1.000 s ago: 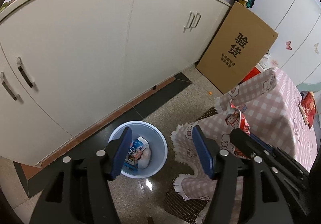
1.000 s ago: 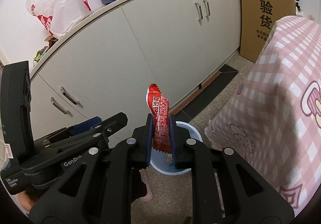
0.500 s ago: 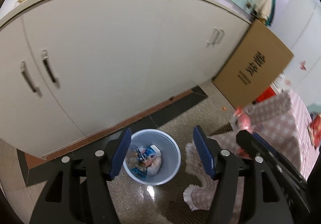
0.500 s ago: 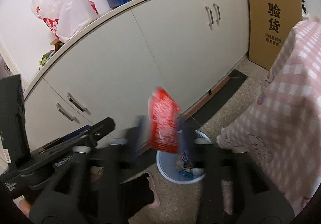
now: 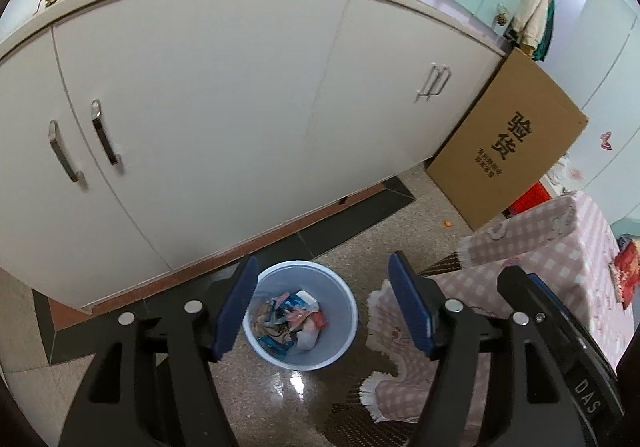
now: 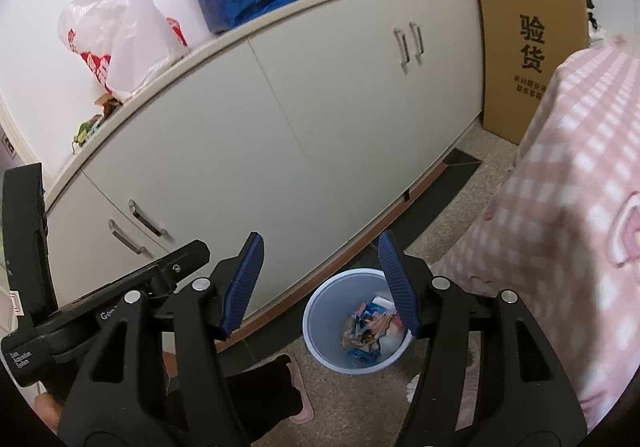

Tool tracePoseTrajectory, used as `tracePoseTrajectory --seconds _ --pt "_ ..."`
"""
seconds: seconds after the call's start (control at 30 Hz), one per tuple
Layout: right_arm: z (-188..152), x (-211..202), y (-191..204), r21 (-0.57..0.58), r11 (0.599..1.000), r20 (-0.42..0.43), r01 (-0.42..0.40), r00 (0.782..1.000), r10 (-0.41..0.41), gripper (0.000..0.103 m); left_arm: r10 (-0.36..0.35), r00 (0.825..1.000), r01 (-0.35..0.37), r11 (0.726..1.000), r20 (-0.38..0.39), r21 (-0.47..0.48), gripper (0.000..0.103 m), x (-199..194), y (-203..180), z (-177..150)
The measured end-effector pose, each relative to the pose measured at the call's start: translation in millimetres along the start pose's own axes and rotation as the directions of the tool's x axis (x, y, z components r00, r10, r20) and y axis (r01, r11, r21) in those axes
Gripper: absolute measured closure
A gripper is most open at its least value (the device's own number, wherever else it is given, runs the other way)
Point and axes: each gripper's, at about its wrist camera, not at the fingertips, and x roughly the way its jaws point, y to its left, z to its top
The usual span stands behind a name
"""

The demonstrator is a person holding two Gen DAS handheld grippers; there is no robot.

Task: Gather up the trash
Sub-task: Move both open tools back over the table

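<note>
Above bin (image 6: pixel 320 343), right tongs (image 6: pixel 320 283) agape.

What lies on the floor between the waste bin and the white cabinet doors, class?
In the left wrist view, between the bin and the cabinet lie speckled floor, a dark tile strip and the cabinet's reddish plinth; nothing stands there.

A lived-in home room: long white cabinets (image 5: pixel 224 119) along the far wall, shopping bags (image 6: pixel 116 35) piled on top, pink checked tablecloth (image 5: pixel 560 259) at right, flattened cardboard box (image 5: pixel 508 151) leaning nearby, small wastebasket (image 5: pixel 302 317) on speckled floor.
</note>
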Motion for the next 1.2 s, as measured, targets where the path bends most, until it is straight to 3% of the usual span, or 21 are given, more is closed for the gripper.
tracePoseTrajectory --seconds 0.2,0.37,0.5,0.73,0.93,1.2 --pt "12 -45 -20 0.018 1.0 0.076 0.013 0.997 -0.015 0.043 -0.05 0.998 0.047 0.997 0.038 0.063 0.034 -22 -38 2" --pt "21 -93 -57 0.064 0.997 0.143 0.05 0.988 -0.059 0.041 -0.131 0.99 0.122 0.978 0.043 0.167 0.033 -41 -97 -2" --pt "23 -133 -96 0.105 0.989 0.186 0.099 0.975 -0.118 0.04 -0.216 0.976 0.207 0.942 0.005 0.264 0.03 -52 -160 -11" --pt "21 -202 -192 0.207 0.952 0.227 0.224 0.936 -0.269 0.036 -0.3 0.95 0.308 0.868 -0.083 0.389 0.028 -50 -273 -38" --pt "11 -240 -275 0.3 0.911 0.218 0.282 0.91 -0.353 0.031 -0.314 0.93 0.367 0.829 -0.193 0.422 0.027 -29 -354 -60" --pt "10 -249 -340 0.37 0.89 0.19 0.267 0.916 -0.354 0.028 -0.221 0.951 0.297 0.843 -0.214 0.449 0.027 8 -421 -81"
